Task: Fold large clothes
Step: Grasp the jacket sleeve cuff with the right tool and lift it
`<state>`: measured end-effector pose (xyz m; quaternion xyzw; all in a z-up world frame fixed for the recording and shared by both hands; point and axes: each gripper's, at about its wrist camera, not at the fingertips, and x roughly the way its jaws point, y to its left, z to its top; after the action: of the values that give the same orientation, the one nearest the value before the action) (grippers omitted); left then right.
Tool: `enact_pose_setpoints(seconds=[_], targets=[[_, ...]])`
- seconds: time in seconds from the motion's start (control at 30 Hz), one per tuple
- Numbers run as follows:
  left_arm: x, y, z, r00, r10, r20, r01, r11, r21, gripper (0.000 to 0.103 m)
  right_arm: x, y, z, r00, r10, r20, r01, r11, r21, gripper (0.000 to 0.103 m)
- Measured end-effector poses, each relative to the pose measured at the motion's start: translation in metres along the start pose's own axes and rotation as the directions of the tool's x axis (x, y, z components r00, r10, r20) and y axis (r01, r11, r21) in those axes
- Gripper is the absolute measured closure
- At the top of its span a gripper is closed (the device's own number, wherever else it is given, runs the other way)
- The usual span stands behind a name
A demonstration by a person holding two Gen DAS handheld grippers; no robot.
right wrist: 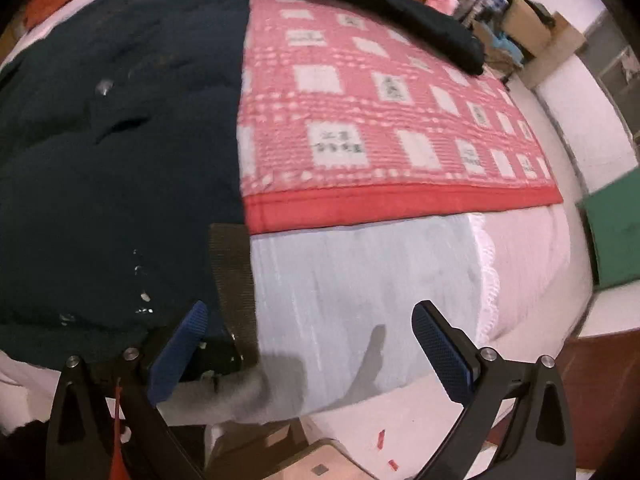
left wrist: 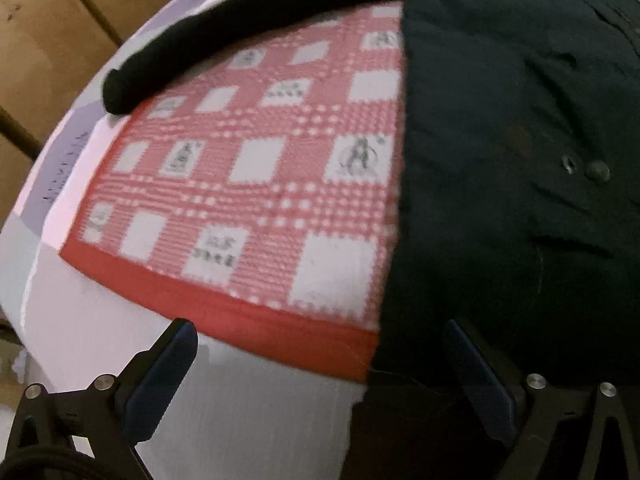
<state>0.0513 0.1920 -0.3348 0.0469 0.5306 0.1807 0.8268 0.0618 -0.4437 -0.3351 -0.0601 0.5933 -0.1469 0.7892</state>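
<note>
In our left wrist view we see cardboard boxes (left wrist: pixel 48 20) at the far left, then the white bed (left wrist: pixel 80 320) with a red checked blanket (left wrist: pixel 256 168) spread over it. One dark sleeve (left wrist: pixel 208 44) of the coat stretches across the blanket's far edge, its cuff lying toward the left (the frame is a little blurred here). Further right the dark coat (left wrist: pixel 520 160) lies flat, covering the blanket's right part, a round snap button (left wrist: pixel 598 171) showing on its front. Our left gripper (left wrist: pixel 320 344) is spread wide and holds nothing; its left finger hangs over bare sheet, its right finger over the coat's near hem. In the right wrist view the order flips: the coat (right wrist: pixel 120 140) fills the left side, with an olive webbing strap (right wrist: pixel 236 280) along its near right edge. The blanket (right wrist: pixel 380 120) lies to its right, the other sleeve (right wrist: pixel 380 4) running along its far side. Nearer us lies a pale blue sheet (right wrist: pixel 360 272). Our right gripper (right wrist: pixel 310 320) is also spread wide and empty, its left finger at the coat's corner beside the strap, its right finger above the sheet. A green box (right wrist: pixel 616 232) sits at the far right.
</note>
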Motion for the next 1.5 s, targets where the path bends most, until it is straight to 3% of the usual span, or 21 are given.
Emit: enact_pose_setpoints(seconds=[0.1, 0.17, 0.23, 0.3, 0.43, 0.57, 0.7, 0.83, 0.93, 1.07, 1.17, 1.3, 1.37, 1.5], targets=[[-0.003, -0.009, 0.027, 0.998, -0.026, 0.050, 0.027, 0.999, -0.023, 0.001, -0.009, 0.018, 0.032, 0.997, 0.032, 0.074, -0.029, 0.999, -0.039, 0.000], [-0.003, -0.030, 0.065, 0.991, -0.066, 0.120, 0.067, 0.998, -0.009, 0.001, -0.009, 0.031, 0.070, 0.986, 0.075, 0.150, -0.071, 0.997, -0.029, 0.000], [0.001, -0.054, 0.105, 0.976, -0.112, 0.189, 0.112, 0.994, 0.006, 0.001, 0.001, 0.048, 0.123, 0.968, 0.117, 0.222, -0.115, 0.993, -0.023, 0.000], [0.010, -0.075, 0.140, 0.962, -0.149, 0.230, 0.151, 0.988, 0.010, 0.001, 0.013, 0.085, 0.185, 0.944, 0.162, 0.288, -0.143, 0.986, -0.087, 0.000], [0.038, -0.137, 0.220, 0.938, -0.209, 0.277, 0.205, 0.978, 0.043, 0.001, 0.040, 0.141, 0.284, 0.908, 0.250, 0.337, -0.191, 0.961, -0.201, 0.000], [0.047, -0.189, 0.258, 0.924, -0.225, 0.308, 0.210, 0.974, 0.082, 0.001, 0.066, 0.165, 0.343, 0.912, 0.244, 0.331, -0.171, 0.957, -0.236, 0.000], [0.058, -0.224, 0.276, 0.923, -0.232, 0.307, 0.215, 0.973, 0.089, 0.001, 0.096, 0.121, 0.362, 0.940, 0.135, 0.312, -0.098, 0.986, -0.133, 0.000], [0.093, -0.255, 0.275, 0.959, -0.171, 0.224, 0.146, 0.981, 0.126, 0.000, 0.101, 0.040, 0.340, 0.956, 0.017, 0.291, -0.026, 0.999, 0.027, 0.000], [0.095, -0.250, 0.266, 0.949, -0.189, 0.254, 0.171, 0.981, 0.092, 0.000, 0.094, -0.018, 0.313, 0.961, -0.014, 0.278, -0.031, 0.988, 0.155, 0.000], [0.099, -0.246, 0.263, 0.944, -0.211, 0.252, 0.198, 0.977, 0.077, 0.000, 0.090, -0.105, 0.288, 0.968, -0.076, 0.240, -0.023, 0.923, 0.385, 0.000], [0.098, -0.250, 0.262, 0.945, -0.192, 0.263, 0.176, 0.981, 0.085, 0.000, 0.097, -0.166, 0.279, 0.975, -0.109, 0.195, -0.018, 0.833, 0.553, 0.000], [0.098, -0.257, 0.261, 0.947, -0.159, 0.281, 0.137, 0.986, 0.097, 0.000, 0.120, -0.223, 0.283, 0.984, -0.046, 0.173, -0.099, 0.665, 0.740, 0.000], [0.098, -0.255, 0.262, 0.946, -0.160, 0.281, 0.138, 0.986, 0.096, 0.000, 0.133, -0.232, 0.288, 0.985, 0.000, 0.173, -0.137, 0.610, 0.780, 0.000], [0.099, -0.255, 0.262, 0.946, -0.155, 0.283, 0.132, 0.986, 0.098, 0.000, 0.174, -0.236, 0.298, 0.977, 0.130, 0.171, -0.213, 0.462, 0.861, 0.000]])
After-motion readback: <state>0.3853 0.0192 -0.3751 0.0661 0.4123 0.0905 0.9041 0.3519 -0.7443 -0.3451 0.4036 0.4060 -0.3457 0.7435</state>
